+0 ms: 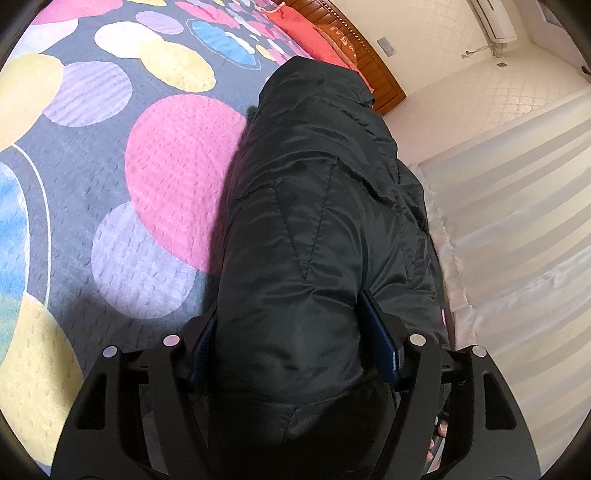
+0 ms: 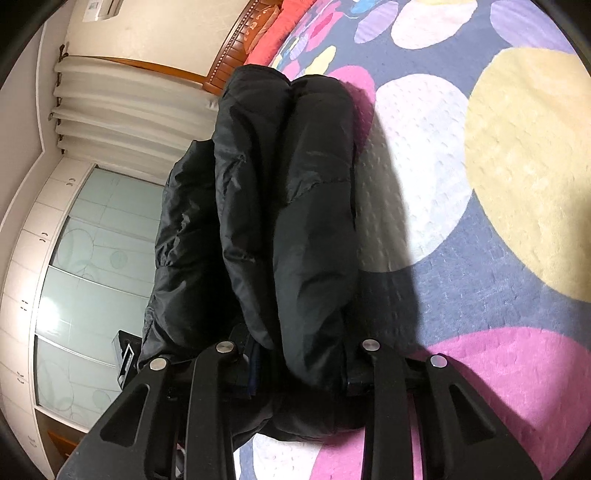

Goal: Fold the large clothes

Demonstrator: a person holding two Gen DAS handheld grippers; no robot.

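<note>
Both tools angle downward over the bed: the left tool [image 1: 291,332] is clamped across a thick roll of the black padded jacket [image 1: 317,206], and the right tool [image 2: 299,354] is clamped on a narrower bunch of the same jacket [image 2: 288,206]. The jacket stretches ahead of each tool on the spotted bedspread [image 1: 110,177], along the bed's edge. Past it lie red pillows [image 1: 306,33] against a wooden headboard [image 1: 373,62], with pale curtains [image 1: 517,206] to the side.

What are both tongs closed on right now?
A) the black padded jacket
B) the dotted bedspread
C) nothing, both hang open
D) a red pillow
A: the black padded jacket bulges between the blue pads of the left tongs, and the right tongs pinch a fold of the same jacket, above the dotted bedspread.
</note>
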